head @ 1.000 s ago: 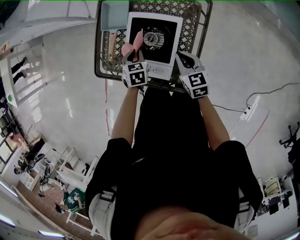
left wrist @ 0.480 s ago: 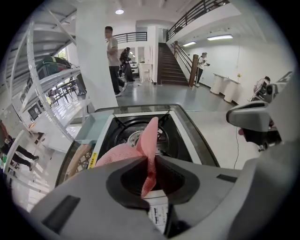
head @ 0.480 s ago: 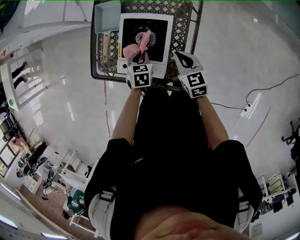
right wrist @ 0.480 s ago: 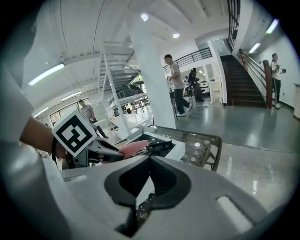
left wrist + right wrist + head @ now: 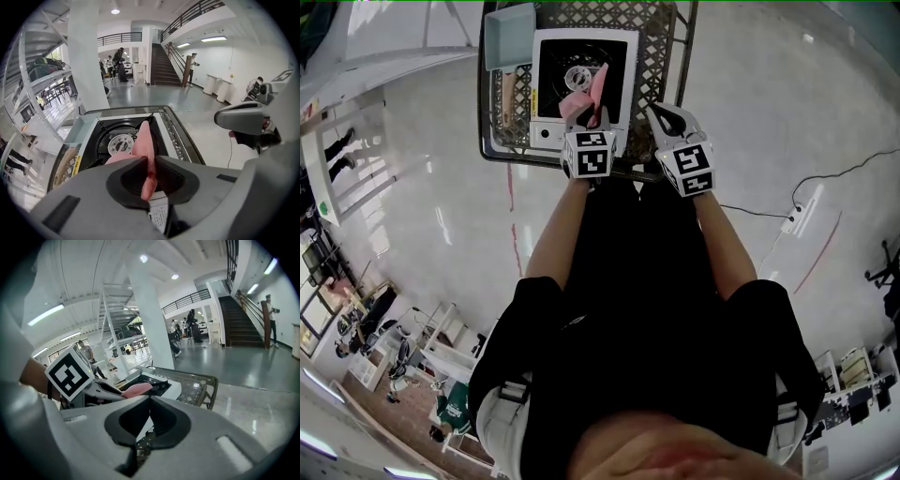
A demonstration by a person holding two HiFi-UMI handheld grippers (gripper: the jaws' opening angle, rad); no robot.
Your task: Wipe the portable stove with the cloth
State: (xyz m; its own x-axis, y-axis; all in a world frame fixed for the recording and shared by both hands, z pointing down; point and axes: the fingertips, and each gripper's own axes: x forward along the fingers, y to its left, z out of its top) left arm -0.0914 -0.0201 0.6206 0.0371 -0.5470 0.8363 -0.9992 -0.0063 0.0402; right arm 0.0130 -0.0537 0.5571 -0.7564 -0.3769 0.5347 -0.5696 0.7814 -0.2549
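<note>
Head view: 1 stove (image 5: 555, 98), 1 cloth (image 5: 582, 99); L gripper (image 5: 597, 118) pinches cloth, R gripper (image 5: 662, 112) fingers pressed together.

The bench (image 5: 664, 56) has a dark metal top full of little crisscross holes. A white stove (image 5: 551, 89) with a black top sits on it. A pale blue tray (image 5: 508, 36) lies just beside the stove.

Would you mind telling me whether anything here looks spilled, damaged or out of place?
Nothing stands out. The portable stove sits flat on the lattice table, the left gripper pinches the pink cloth over its top, and the right gripper is shut, empty, beside it.
</note>
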